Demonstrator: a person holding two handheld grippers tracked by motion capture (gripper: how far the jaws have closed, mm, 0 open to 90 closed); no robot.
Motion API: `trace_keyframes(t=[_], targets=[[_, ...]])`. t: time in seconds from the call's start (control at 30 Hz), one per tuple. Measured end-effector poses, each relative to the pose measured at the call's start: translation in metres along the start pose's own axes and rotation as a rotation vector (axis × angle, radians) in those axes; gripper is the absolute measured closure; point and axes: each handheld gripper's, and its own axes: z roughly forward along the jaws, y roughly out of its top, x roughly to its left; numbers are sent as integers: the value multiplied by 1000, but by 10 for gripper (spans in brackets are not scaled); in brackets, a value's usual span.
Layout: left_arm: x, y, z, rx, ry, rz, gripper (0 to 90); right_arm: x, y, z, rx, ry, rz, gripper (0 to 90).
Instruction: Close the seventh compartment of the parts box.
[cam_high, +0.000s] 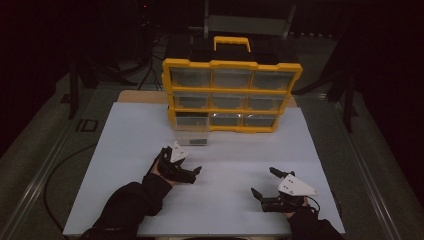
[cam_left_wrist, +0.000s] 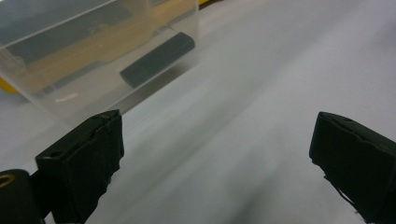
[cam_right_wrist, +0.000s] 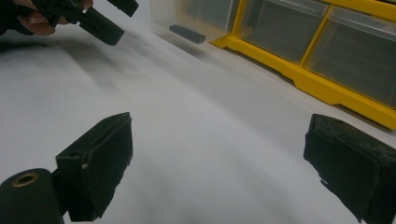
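A yellow organiser (cam_high: 232, 64) with clear drawers stands at the back of the white board (cam_high: 125, 165). One clear drawer (cam_high: 192, 134) is out of its bottom-left slot and rests on the board in front of it, with a dark strip (cam_left_wrist: 157, 59) on its face. My left gripper (cam_high: 181, 161) hovers just in front of that drawer, open, nothing between its fingers (cam_left_wrist: 79, 163). The drawer (cam_left_wrist: 93, 56) lies ahead and left of the jaws, apart from them. My right gripper (cam_high: 263, 181) is open and empty near the front right, aimed at the organiser (cam_right_wrist: 322, 88).
The organiser's yellow carry handle (cam_high: 231, 43) rises behind it. A dark cable (cam_high: 60, 170) curls on the grey surface left of the board. Dark stands and frames ring the back. The left gripper (cam_right_wrist: 100, 23) also appears far off in the right gripper view.
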Motion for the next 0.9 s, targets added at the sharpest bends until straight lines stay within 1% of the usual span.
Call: trace_keyframes(t=[0.07, 0.13, 0.17, 0.2, 0.23, 0.27, 0.3, 0.33, 0.4, 0.47, 0.5, 0.53, 0.57, 0.67, 0.8, 0.83, 0.9], targets=[[0, 0, 0, -1, 16, 5, 79, 0, 0, 0, -2, 0, -1, 81], [1, 1, 0, -9, 30, -1, 117, 0, 0, 0, -2, -1, -1, 81], [1, 1, 0, -13, 49, -2, 135, 0, 0, 0, -1, -2, 0, 82], [2, 2, 0, -14, 53, -4, 160, 0, 0, 0, 0, -4, 1, 82], [3, 2, 0, -20, 56, -7, 160, 0, 0, 0, -1, -3, 2, 81], [3, 2, -1, -22, 67, -8, 169, 0, 0, 0, -1, -3, 2, 82], [3, 2, -1, -22, 79, -8, 201, 0, 0, 0, -1, -4, 1, 81], [3, 2, -1, -22, 79, -8, 214, 0, 0, 0, -1, -4, 1, 81], [6, 2, -1, -25, 93, -18, 276, 0, 0, 0, -1, -5, -2, 82], [7, 2, -2, -26, 100, -24, 315, 0, 0, 0, 1, -4, -3, 81], [8, 2, -2, -26, 103, -23, 350, 0, 0, 0, 3, -6, -3, 81], [8, 3, -2, -26, 112, -22, 361, 0, 0, 0, 3, -6, -4, 82], [9, 3, -2, -27, 109, -26, 385, 0, 0, 0, 2, -3, -3, 81], [9, 3, -2, -30, 121, -27, 453, 0, 0, 0, 2, -3, -2, 81], [9, 3, -3, -41, 123, -28, 505, 0, 0, 0, 2, -6, -1, 82], [9, 3, -3, -40, 137, -25, 511, -1, 0, 0, 3, -7, -4, 82], [10, 3, -3, -46, 141, -27, 567, -1, 0, 0, 1, -6, -4, 81]])
